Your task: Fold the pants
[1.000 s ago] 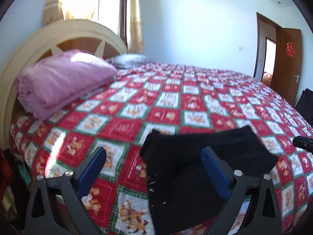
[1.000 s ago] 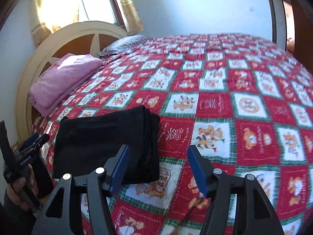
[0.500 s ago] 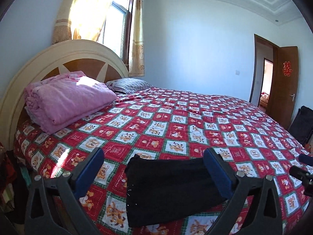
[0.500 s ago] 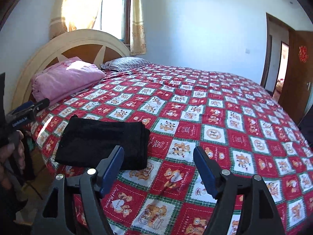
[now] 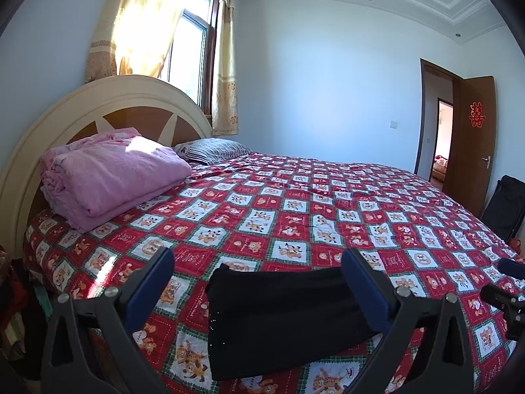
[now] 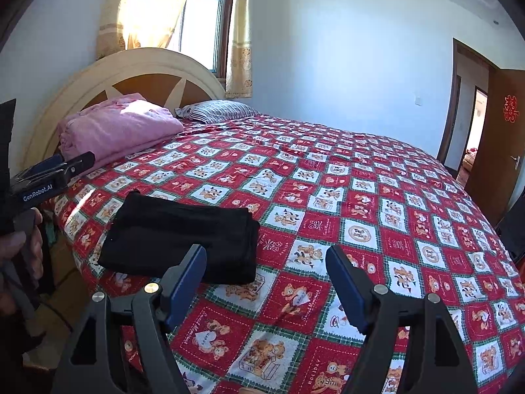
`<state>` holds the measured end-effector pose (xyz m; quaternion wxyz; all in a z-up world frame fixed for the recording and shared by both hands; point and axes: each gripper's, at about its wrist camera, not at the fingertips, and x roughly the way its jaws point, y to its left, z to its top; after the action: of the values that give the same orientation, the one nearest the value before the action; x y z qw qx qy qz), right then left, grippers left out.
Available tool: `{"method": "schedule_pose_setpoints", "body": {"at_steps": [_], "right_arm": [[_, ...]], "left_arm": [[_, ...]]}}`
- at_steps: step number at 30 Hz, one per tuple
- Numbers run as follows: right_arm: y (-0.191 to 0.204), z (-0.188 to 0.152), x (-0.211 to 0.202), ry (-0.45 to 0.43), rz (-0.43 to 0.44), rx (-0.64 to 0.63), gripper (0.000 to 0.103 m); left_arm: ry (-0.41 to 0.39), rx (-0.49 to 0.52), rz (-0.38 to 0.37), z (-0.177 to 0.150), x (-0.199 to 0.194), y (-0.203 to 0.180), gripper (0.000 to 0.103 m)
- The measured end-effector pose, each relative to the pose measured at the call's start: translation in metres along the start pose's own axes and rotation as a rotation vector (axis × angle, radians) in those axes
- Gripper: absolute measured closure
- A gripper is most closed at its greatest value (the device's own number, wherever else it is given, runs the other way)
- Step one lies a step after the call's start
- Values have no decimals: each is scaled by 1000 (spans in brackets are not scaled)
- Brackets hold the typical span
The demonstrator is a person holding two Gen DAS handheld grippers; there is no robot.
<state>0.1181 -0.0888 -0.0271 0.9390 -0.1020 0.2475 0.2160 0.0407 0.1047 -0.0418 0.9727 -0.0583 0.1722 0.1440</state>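
The black pants [image 5: 279,315] lie folded into a flat rectangle near the front edge of the bed; they also show in the right wrist view [image 6: 183,239]. My left gripper [image 5: 259,282] is open and empty, held above and in front of the pants. My right gripper [image 6: 265,272] is open and empty, just right of the pants and above the bedspread. The left gripper also shows at the left edge of the right wrist view [image 6: 49,174], held in a hand.
The bed has a red patchwork bedspread [image 5: 295,216] with bear prints. A folded pink blanket [image 5: 111,177] and a striped pillow [image 5: 213,151] lie by the cream headboard [image 5: 98,105]. An open wooden door [image 5: 472,144] and a dark chair [image 5: 505,207] stand at right.
Both grippers have risen and drawn back from the folded pants, so the room and ceiling come into view. The pants have stayed in place.
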Motion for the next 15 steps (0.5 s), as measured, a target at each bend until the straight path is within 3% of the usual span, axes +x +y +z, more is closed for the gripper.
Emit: {"method": "schedule_pose_setpoints", "body": {"at_steps": [15], "right_arm": [[1,-1,-3,-12,-2,0,25]], "left_arm": [[1,10,0,-1,0,-2,0]]}}
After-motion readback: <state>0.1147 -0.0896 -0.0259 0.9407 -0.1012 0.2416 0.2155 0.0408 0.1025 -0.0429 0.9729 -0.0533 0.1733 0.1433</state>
